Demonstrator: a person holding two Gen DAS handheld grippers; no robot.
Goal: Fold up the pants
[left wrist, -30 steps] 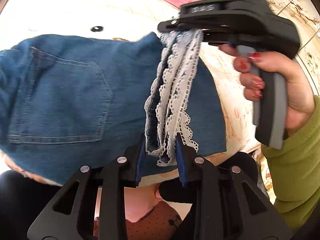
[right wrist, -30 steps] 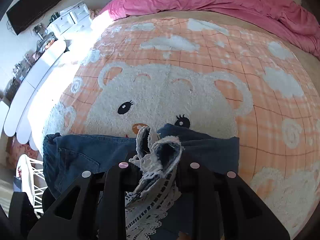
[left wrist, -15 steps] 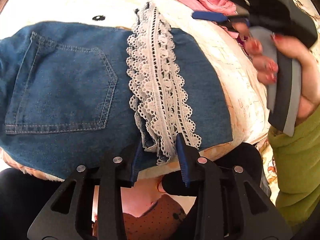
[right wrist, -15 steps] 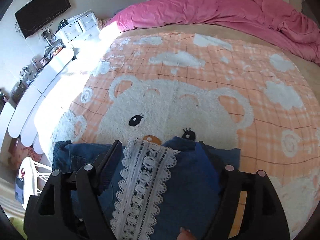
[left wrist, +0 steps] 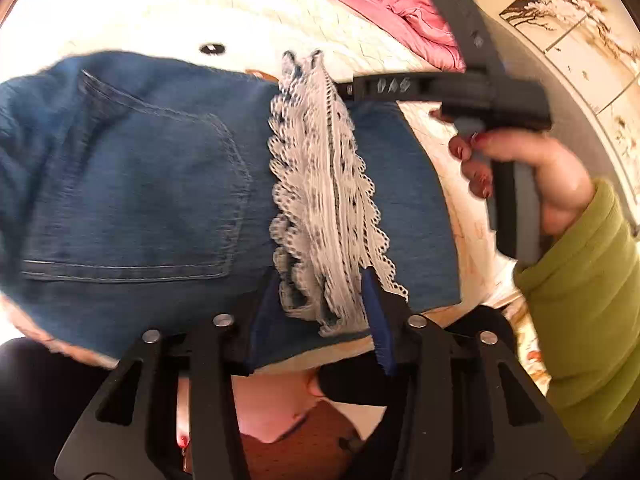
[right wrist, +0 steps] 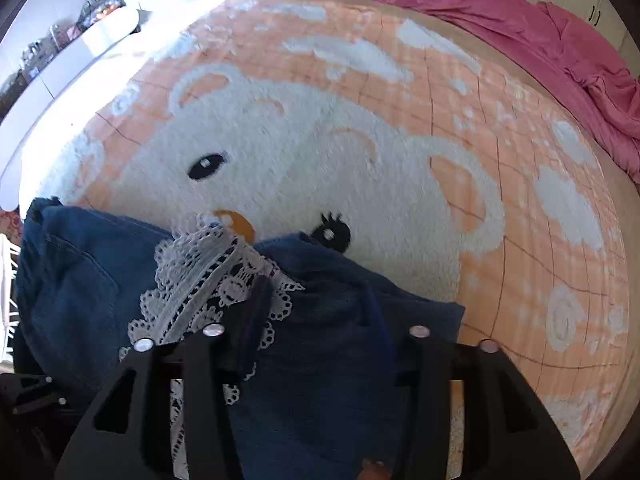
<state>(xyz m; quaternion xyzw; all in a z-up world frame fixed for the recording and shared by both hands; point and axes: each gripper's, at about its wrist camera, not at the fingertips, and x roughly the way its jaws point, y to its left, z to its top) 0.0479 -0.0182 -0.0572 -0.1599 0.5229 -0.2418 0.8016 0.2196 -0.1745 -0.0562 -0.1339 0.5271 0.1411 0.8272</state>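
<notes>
while the folded denim pants point(left wrist: 132, 184) lie flat near the front edge of a bed, on an orange blanket with a white bear face point(right wrist: 320, 160), the left gripper point(left wrist: 320, 304) pinches the near end of the white lace trim point(left wrist: 320, 184) between its blue pads. the lace runs up across the denim, beside the back pocket point(left wrist: 136, 196). the right gripper point(right wrist: 316, 320) hovers at the far end of the lace; its jaws have just been closing, yet in its own view they stand apart over bare denim, with the lace point(right wrist: 212, 280) to the left of its left finger point(right wrist: 252, 320) and nothing pressed between the pads. a hand point(left wrist: 532, 172) in a green sleeve point(left wrist: 580, 300) holds that gripper's handle. a pink duvet point(right wrist: 480, 4) lies bunched along the far side of the bed.
</notes>
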